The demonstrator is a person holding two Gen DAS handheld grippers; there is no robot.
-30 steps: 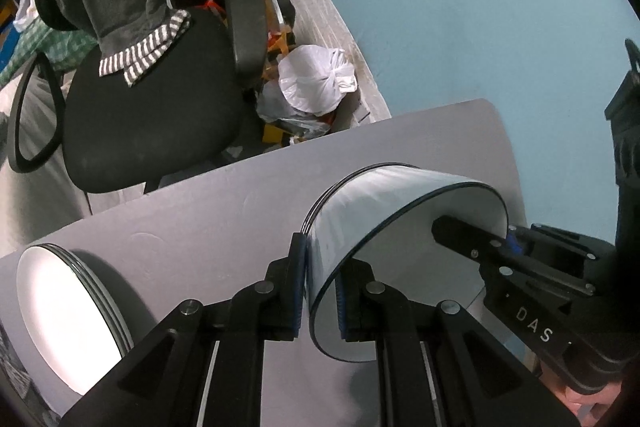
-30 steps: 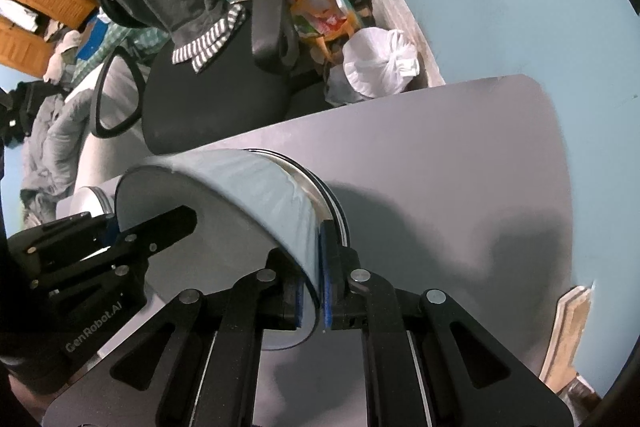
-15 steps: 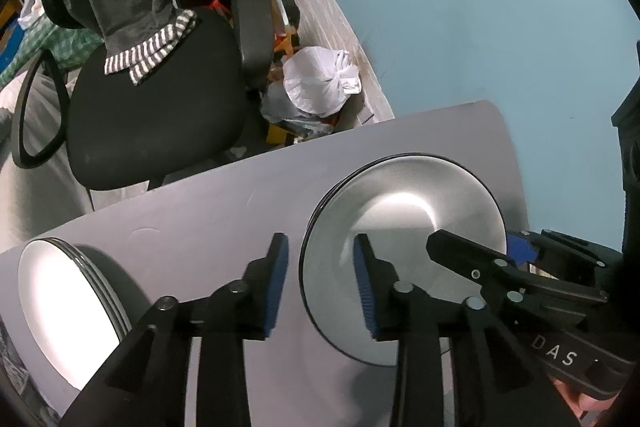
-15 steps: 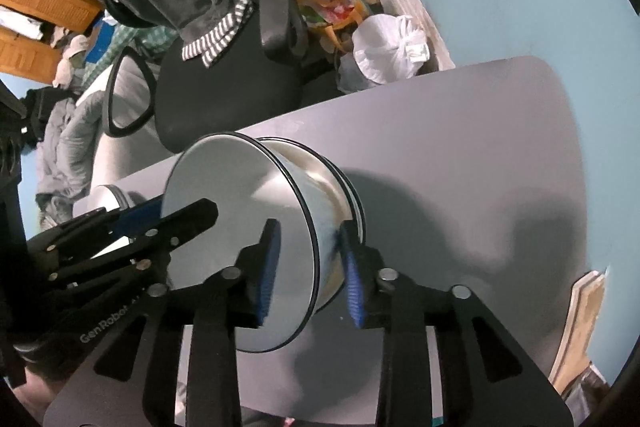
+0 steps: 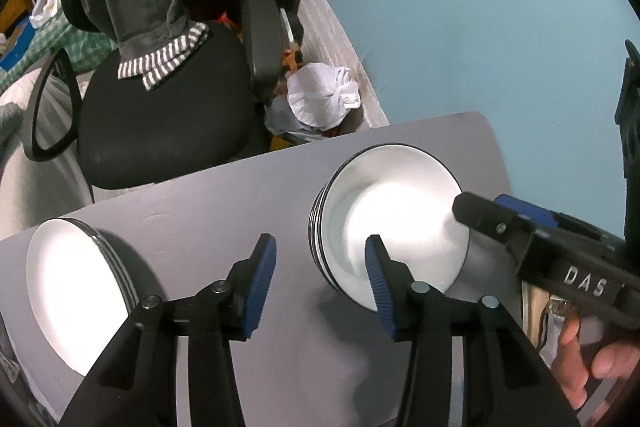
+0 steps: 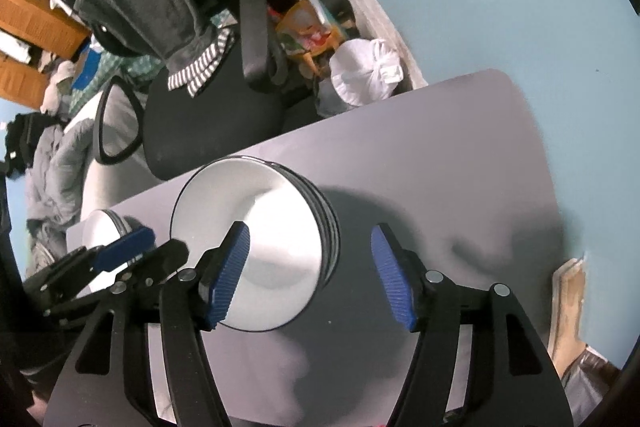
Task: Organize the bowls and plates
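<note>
White dishes form two stacks (image 5: 384,215) (image 5: 76,291) on one grey table (image 5: 224,211); left gripper (image 5: 320,267) and right gripper (image 6: 312,263) jaws are opening, gripping nothing.

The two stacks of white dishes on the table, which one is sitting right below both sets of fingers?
The stack toward the blue wall, its rim framed by both grippers' opening fingers, none touching it. The other stack sits at the table's opposite end, clear of both.

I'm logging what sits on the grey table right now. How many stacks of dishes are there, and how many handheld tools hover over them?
Stacks of white dishes: 2, the stack on the right and the stack at the left edge.
Tools: 2, left tool and right tool, both opening, nothing gripped.
Total: 4
</note>
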